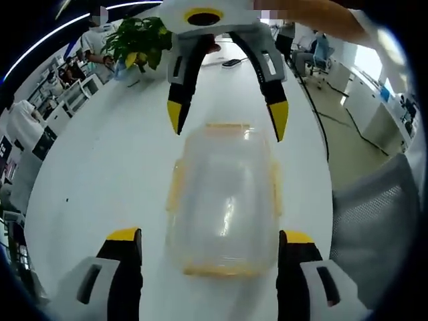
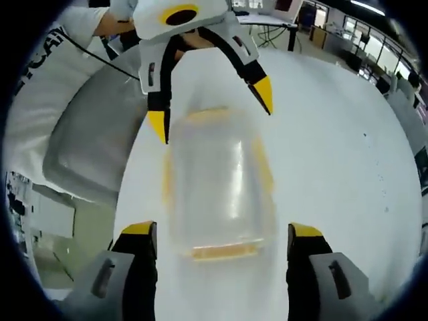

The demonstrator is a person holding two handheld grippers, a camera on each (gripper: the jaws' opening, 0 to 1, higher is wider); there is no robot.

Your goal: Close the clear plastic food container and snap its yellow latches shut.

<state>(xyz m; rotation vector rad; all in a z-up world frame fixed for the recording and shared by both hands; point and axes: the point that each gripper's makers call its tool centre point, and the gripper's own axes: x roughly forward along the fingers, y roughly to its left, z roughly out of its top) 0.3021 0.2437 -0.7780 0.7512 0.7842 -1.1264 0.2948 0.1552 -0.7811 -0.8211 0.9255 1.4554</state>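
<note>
The container [image 1: 224, 200] lies at frame centre in the left gripper view, its long axis running straight from my left claw [image 1: 210, 251] at the bottom to my right claw [image 1: 227, 124] at the top. Both claws are spread and empty, one at each short end, about equally near, and neither touches a latch [image 1: 224, 271]. It sits on a white desk [image 1: 100, 167] in an office, a plant [image 1: 140, 40] upper left.
</note>
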